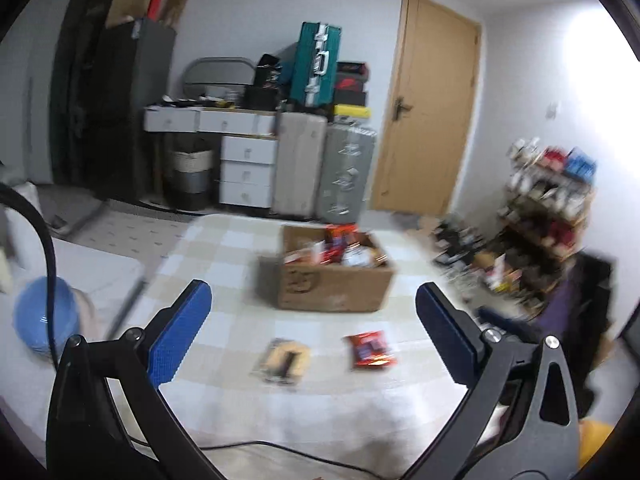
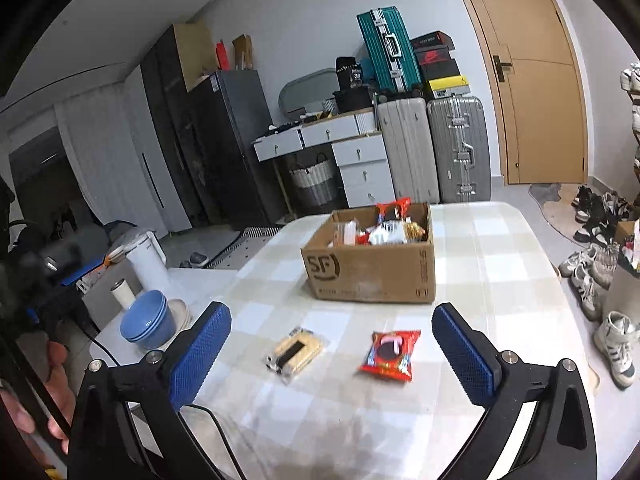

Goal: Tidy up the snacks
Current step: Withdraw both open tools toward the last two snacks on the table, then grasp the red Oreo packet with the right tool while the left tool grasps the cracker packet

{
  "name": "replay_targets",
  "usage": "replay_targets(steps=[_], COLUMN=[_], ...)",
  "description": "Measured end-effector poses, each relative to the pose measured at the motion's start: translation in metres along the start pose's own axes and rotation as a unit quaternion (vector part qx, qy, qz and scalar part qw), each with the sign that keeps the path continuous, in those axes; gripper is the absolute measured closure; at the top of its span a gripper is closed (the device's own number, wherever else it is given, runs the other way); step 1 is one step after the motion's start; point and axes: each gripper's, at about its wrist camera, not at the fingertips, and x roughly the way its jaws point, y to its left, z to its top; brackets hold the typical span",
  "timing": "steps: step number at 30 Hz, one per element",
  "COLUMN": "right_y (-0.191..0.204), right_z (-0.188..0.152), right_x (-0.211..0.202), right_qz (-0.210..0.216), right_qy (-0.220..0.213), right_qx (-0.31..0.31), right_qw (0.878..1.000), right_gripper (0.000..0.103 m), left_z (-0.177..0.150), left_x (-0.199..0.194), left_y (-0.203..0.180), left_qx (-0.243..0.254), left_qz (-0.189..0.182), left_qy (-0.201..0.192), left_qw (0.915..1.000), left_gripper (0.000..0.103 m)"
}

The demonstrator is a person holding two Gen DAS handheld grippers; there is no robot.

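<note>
A cardboard box (image 2: 372, 268) (image 1: 336, 284) full of snack packets stands on the checked tablecloth (image 2: 500, 272). In front of it lie two loose packets: a clear pack of pale biscuits (image 2: 295, 353) (image 1: 285, 359) on the left and a red cookie packet (image 2: 390, 354) (image 1: 370, 350) on the right. My left gripper (image 1: 314, 300) hangs open above the near part of the table, nothing between its blue pads. My right gripper (image 2: 332, 320) is open too, wide apart, with both loose packets lying on the cloth beyond it, untouched.
Stacked blue bowls (image 2: 148, 322) and a white kettle (image 2: 146, 258) sit on a low side table at the left. A cable (image 2: 216, 432) trails over the near table edge. Suitcases (image 2: 434, 148), white drawers (image 2: 360, 164) and a door (image 2: 536, 80) stand behind; shoes (image 2: 600, 272) litter the floor at right.
</note>
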Motion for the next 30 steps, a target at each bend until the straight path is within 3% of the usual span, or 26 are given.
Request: replay_targets(steps=[8, 15, 21, 26, 30], right_y=[-0.005, -0.027, -0.051, -0.064, -0.066], right_z=[-0.012, -0.032, -0.048, -0.045, -0.051], right_x=[0.028, 0.091, 0.149, 0.18, 0.201], right_qz=[-0.02, -0.046, -0.071, -0.079, -0.078], right_qy=[0.024, 0.09, 0.147, 0.165, 0.192], right_qx=[-0.009, -0.001, -0.001, -0.011, -0.024], right_qw=[0.999, 0.995, 0.987, 0.983, 0.978], right_gripper=[0.001, 0.001, 0.001, 0.001, 0.002], left_z=[-0.035, -0.067, -0.09, -0.108, -0.111], left_x=[0.068, 0.159, 0.227, 0.268, 0.28], left_y=[0.034, 0.056, 0.047, 0.034, 0.03], left_qx=[-0.014, -0.021, 0.04, 0.076, 0.084], left_qz=[0.033, 0.049, 0.063, 0.045, 0.033], left_qy=[0.063, 0.131, 0.176, 0.223, 0.221], left_qw=[0.9974, 0.99, 0.9815, 0.9708, 0.9711], left_gripper=[0.001, 0.001, 0.001, 0.001, 0.001])
